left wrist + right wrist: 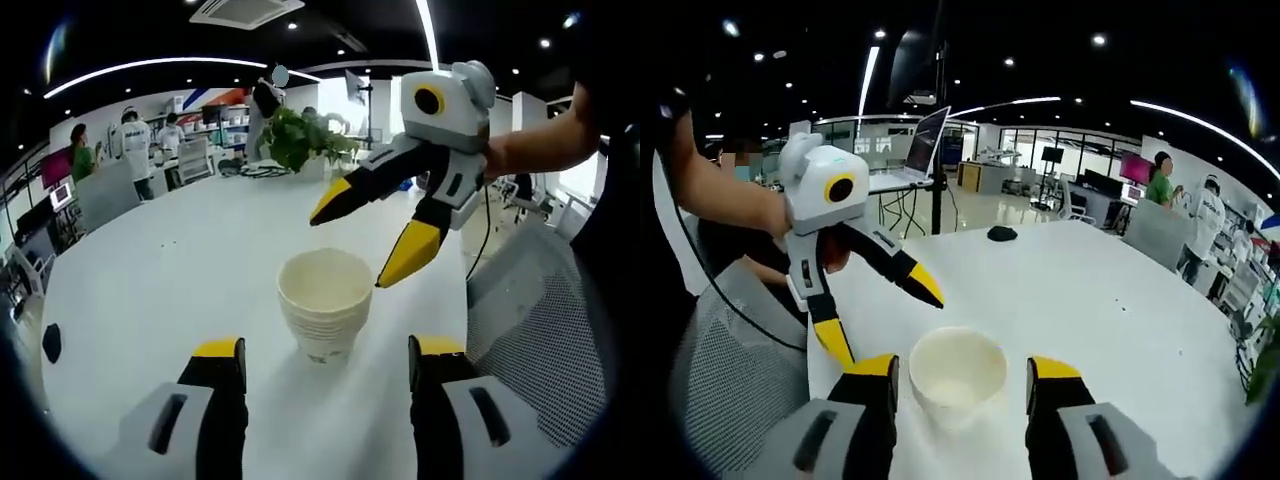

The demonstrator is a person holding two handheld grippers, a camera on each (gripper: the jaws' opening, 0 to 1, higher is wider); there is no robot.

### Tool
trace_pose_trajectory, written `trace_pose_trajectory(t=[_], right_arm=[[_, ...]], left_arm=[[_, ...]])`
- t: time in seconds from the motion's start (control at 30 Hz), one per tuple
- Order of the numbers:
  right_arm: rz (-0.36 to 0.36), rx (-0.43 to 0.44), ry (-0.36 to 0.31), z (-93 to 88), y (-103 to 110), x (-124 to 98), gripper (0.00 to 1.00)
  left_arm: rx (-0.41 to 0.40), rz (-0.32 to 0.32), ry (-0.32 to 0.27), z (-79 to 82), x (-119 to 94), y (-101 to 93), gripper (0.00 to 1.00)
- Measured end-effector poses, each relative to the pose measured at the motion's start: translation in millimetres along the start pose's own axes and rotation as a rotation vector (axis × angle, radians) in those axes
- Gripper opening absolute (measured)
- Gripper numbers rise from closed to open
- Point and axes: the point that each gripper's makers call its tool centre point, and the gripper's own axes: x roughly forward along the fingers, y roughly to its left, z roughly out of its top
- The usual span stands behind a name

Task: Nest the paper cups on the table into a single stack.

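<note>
My left gripper (326,362) rides low over the white worktop (170,270), its yellow-tipped jaws spread wide with nothing between the pads. Just ahead of them stands the stack of paper cups (324,312), upright on the worktop, several rims showing nested one inside another, mouth open and the inside bare. The jaws flank it from the near side without touching it.

My right gripper (365,240) comes in from the right in the left gripper view, held above and just past the stack, jaws parted and holding nothing; one yellow tip hangs near the stack's far rim, clear of it.

In the right gripper view the same stack (957,378) sits between my right gripper's (962,385) jaws, which stand wide apart on either side of the rim; I cannot tell whether either pad touches the paper. My left gripper (890,315) shows to the left there, jaws spread, beside the stack.

Further off: a leafy plant (300,140) at the worktop's far edge, a small dark object (1001,234) on the worktop, a mesh chair back (545,320), an open laptop (915,150), and people (135,150) standing in the background.
</note>
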Motion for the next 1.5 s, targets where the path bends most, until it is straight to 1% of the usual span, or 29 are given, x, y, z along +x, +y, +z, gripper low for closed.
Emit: trace_pose_trajectory(t=[0.17, 0.3, 0.43, 0.5, 0.57, 0.7, 0.83, 1.0, 1.13, 1.17, 1.3, 1.5], right_arm=[[-0.007, 0.019, 0.003, -8.7, -0.7, 2.1, 0.54], [0.000, 0.038, 0.009, -20.0, 0.4, 4.5, 0.54], [0.000, 0.076, 0.004, -25.8, 0.7, 6.3, 0.55], [-0.004, 0.098, -0.008, -25.9, 0.2, 7.6, 0.55], [-0.003, 0.104, -0.018, -25.4, 0.7, 9.0, 0.55], [0.000, 0.130, -0.060, -22.0, 2.5, 14.0, 0.55], [0.002, 0.149, -0.053, -26.3, 4.8, 20.9, 0.55], [-0.001, 0.175, -0.060, -26.0, 6.9, 24.6, 0.53], [0.004, 0.189, -0.056, -27.6, 8.1, 26.4, 0.47], [0.002, 0.186, -0.055, -27.8, 7.9, 26.3, 0.45], [0.001, 0.199, -0.056, -28.2, 6.5, 26.5, 0.45], [-0.001, 0.198, -0.067, -21.4, 6.2, 24.5, 0.45]], left_arm=[[-0.002, -0.001, 0.014, -4.8, 10.1, -1.8, 0.64], [0.002, 0.000, 0.027, -11.3, 16.9, 1.3, 0.63], [0.007, 0.002, 0.034, -14.2, 23.2, 0.9, 0.63], [0.013, 0.003, 0.037, -15.1, 27.0, 0.7, 0.62], [0.016, 0.004, 0.027, -13.9, 30.5, 1.2, 0.61], [0.005, 0.002, 0.016, -13.1, 38.9, 2.5, 0.60], [0.003, -0.007, 0.001, -10.6, 44.6, 1.1, 0.59], [-0.001, -0.017, -0.005, -9.3, 51.7, -2.8, 0.57], [0.015, -0.027, -0.008, -9.5, 54.8, -6.0, 0.51], [0.022, -0.023, -0.008, -9.2, 55.2, -5.7, 0.50], [0.037, -0.008, 0.001, -9.9, 55.0, -1.9, 0.46], [0.047, -0.007, -0.011, -3.6, 51.5, -1.1, 0.45]])
